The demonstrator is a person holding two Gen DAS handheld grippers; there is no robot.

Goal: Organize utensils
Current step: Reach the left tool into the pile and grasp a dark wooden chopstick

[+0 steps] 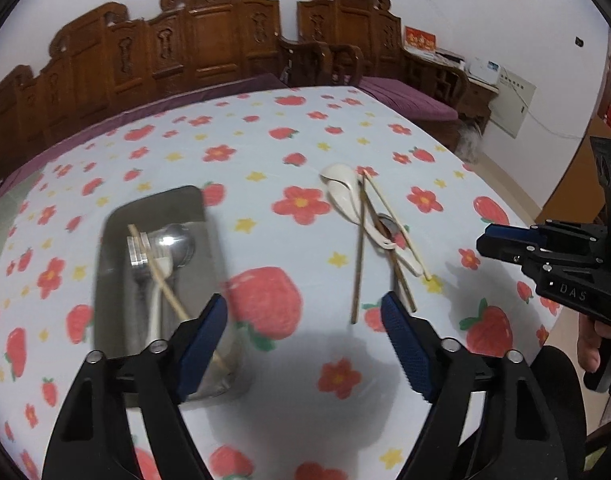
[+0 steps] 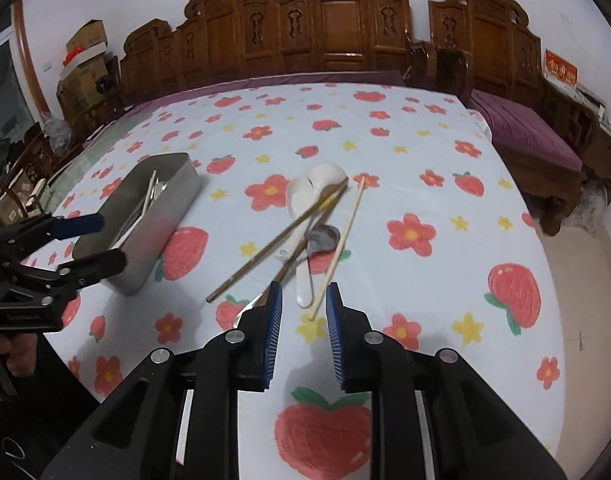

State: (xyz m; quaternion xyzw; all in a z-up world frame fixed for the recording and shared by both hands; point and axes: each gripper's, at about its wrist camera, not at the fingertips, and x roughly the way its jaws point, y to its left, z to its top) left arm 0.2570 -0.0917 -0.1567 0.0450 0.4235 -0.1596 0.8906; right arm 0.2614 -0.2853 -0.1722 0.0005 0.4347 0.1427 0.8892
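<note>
A metal box (image 1: 113, 280) (image 2: 177, 192) stands on the table's left and holds a fork, a metal spoon (image 1: 173, 244), a white spoon and one chopstick. A loose pile lies to its right: white ceramic spoons (image 1: 341, 188) (image 2: 317, 184), several chopsticks (image 1: 359, 256) (image 2: 341, 244) and a metal spoon (image 2: 323, 238). My left gripper (image 1: 305, 340) is open and empty, between the box and the pile. My right gripper (image 2: 303, 320) is open, its fingertips at the near ends of a white spoon handle and a pale chopstick; it also shows in the left wrist view (image 1: 505, 240).
The table wears a white cloth (image 2: 425, 160) printed with strawberries and flowers. Carved wooden benches (image 2: 345, 32) with purple cushions stand behind it. Cardboard boxes (image 2: 85, 52) sit at the far left. The table's right edge drops to a tan floor.
</note>
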